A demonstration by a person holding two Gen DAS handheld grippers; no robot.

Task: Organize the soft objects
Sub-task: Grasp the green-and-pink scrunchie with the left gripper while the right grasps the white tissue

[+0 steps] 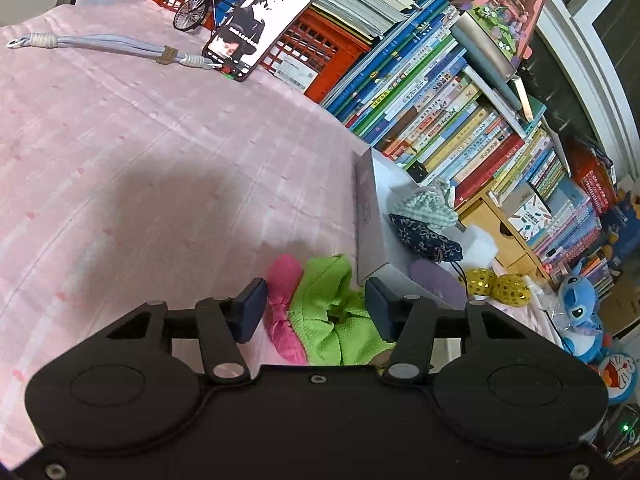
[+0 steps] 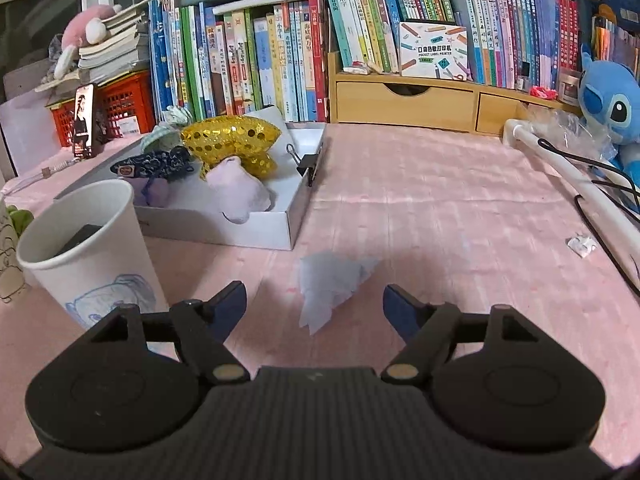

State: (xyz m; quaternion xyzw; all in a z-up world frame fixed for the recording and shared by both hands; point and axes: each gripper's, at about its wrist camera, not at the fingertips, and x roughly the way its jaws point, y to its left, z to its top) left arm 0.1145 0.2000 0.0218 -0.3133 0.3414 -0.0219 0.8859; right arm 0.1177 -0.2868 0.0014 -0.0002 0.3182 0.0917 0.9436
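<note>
- My left gripper (image 1: 316, 310) is down over a small heap of soft things on the pink cloth (image 1: 140, 168): a pink cloth bundle (image 1: 285, 304) and a green cloth (image 1: 340, 320), lying touching each other just beside the white box (image 1: 366, 216)
- Both pieces sit between my left jaws, which stand about half-way in; the left pad is right at the pink bundle, the right pad close beside the green cloth, and I cannot tell whether they press yet
- My right gripper (image 2: 314, 306) is wide, holding nothing, with a pale blue tissue-like scrap (image 2: 330, 284) lying flat on the cloth between its fingers and a little ahead
- I judge the step to be picking up: left to grab the pink-and-green heap, right to take the blue scrap, both bound for the box
- Next move, as I see it: squeeze the left until the fabric bunches, lift, then swing it over the box wall; the right must drop lower and pinch the thin scrap without dragging the tablecloth up with it
- Already in the box, counted from the right view: one gold sequined cushion (image 2: 230, 138), one pale lilac plush (image 2: 238, 190), one dark floral pouch (image 2: 154, 164), one green checked pouch (image 2: 160, 136)
- Still outside: two cloth pieces, one blue scrap
- One paper cup (image 2: 88, 248) stands near the box, one binder clip (image 2: 306, 164) on its rim
</note>
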